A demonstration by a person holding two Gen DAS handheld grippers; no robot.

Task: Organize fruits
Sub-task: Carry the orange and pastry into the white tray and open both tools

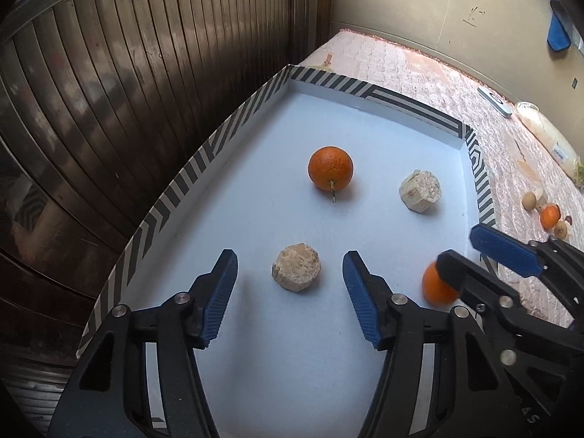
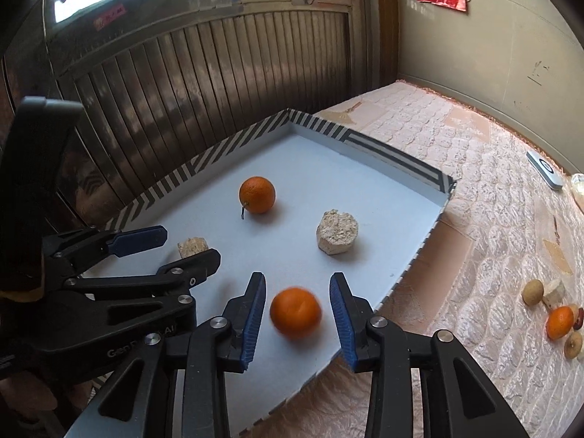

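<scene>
A white tray (image 1: 365, 135) with a striped rim holds an orange with a stem (image 1: 330, 168), two beige chunky pieces (image 1: 296, 267) (image 1: 420, 191), and a second orange (image 2: 296, 312). My left gripper (image 1: 290, 294) is open, its fingers either side of the near beige piece, not touching it. My right gripper (image 2: 297, 312) is open with the blurred second orange between its fingers, no contact visible. In the left wrist view that orange (image 1: 436, 286) is partly hidden behind the right gripper's finger (image 1: 460, 273).
The tray lies on a pink quilted mattress (image 2: 492, 219). To the right on it lie another orange (image 2: 559, 323) and several small brown fruits (image 2: 532, 292). A dark slatted door (image 2: 204, 91) stands behind the tray. A grey flat device (image 2: 545, 169) lies by the wall.
</scene>
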